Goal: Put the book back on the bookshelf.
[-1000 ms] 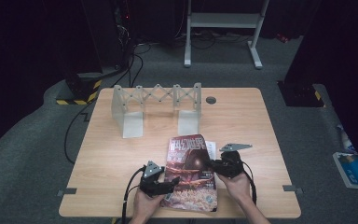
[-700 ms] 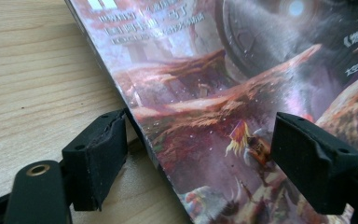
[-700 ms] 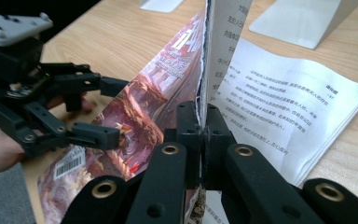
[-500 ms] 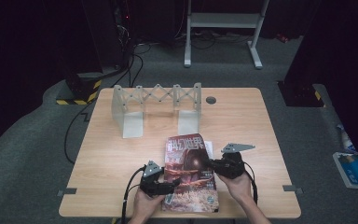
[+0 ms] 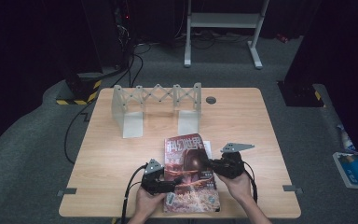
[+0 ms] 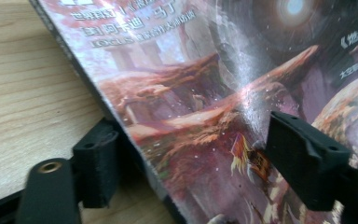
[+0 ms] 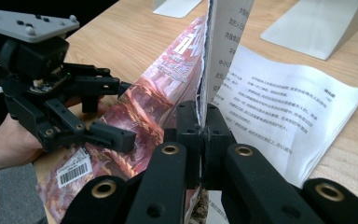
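While the magazine [image 5: 190, 172] is lying near the front edge of the wooden table [image 5: 102, 154], its glossy cover is showing large pale Chinese characters across the top, too blurred in the high view to read with certainty, above a reddish, rocky science-fiction scene with a dark sphere. In the left gripper view, small lines of white Chinese text are running along the top of the cover, along with the Latin word "LOCUS". A white barcode sticker [image 7: 73, 171] is sitting on the cover near its lower corner. The right gripper [image 7: 200, 128] is pinching the cover's right edge with its jaws closed tight, holding that sheet up on edge, so the white inner page [image 7: 284, 116] is lying exposed with rows of small black Chinese print. The left gripper [image 6: 186, 154] is straddling the magazine's left edge, jaws spread, one resting on the table beside the spine and the other over the cover. Behind, a grey accordion-style file rack [image 5: 156, 105] is standing toward the table's far side, well apart from the magazine.
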`<state>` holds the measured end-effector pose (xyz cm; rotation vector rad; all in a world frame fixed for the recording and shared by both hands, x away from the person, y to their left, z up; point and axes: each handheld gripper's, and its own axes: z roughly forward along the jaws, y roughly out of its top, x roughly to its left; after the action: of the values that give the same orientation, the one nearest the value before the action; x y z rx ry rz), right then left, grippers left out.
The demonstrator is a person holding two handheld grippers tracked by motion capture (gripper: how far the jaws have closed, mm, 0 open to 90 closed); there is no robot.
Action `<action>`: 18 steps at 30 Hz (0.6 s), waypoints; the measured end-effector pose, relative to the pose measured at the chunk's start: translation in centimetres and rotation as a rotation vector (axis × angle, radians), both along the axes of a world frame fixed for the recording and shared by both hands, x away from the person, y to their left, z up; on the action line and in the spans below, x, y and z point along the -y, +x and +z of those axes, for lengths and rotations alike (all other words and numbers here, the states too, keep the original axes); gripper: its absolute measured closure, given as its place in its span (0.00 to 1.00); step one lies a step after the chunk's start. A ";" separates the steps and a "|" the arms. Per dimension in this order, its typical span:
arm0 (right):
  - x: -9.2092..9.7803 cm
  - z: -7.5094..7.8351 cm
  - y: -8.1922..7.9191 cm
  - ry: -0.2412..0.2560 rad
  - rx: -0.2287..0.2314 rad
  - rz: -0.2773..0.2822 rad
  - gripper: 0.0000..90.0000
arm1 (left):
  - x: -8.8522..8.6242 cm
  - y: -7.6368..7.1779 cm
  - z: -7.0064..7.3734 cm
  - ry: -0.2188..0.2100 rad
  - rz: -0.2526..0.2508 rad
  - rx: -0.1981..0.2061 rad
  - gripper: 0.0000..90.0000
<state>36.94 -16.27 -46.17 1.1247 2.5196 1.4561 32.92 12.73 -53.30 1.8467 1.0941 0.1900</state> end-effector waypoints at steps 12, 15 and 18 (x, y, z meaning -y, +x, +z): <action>-0.5 -1.6 0.8 -0.061 -0.038 -0.041 0.98 | -0.6 -0.1 0.0 -0.012 0.050 -0.018 0.51; -0.7 -1.9 0.9 -0.079 -0.031 -0.051 0.97 | -0.6 -0.1 0.0 -0.011 0.058 -0.023 0.54; -0.8 -2.3 1.0 -0.110 -0.026 -0.072 0.96 | -0.6 -0.1 0.0 -0.004 0.067 -0.019 0.58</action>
<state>37.91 -15.48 -48.50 1.2098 2.5132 1.2776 32.83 13.32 -53.33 1.8125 1.1693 0.2095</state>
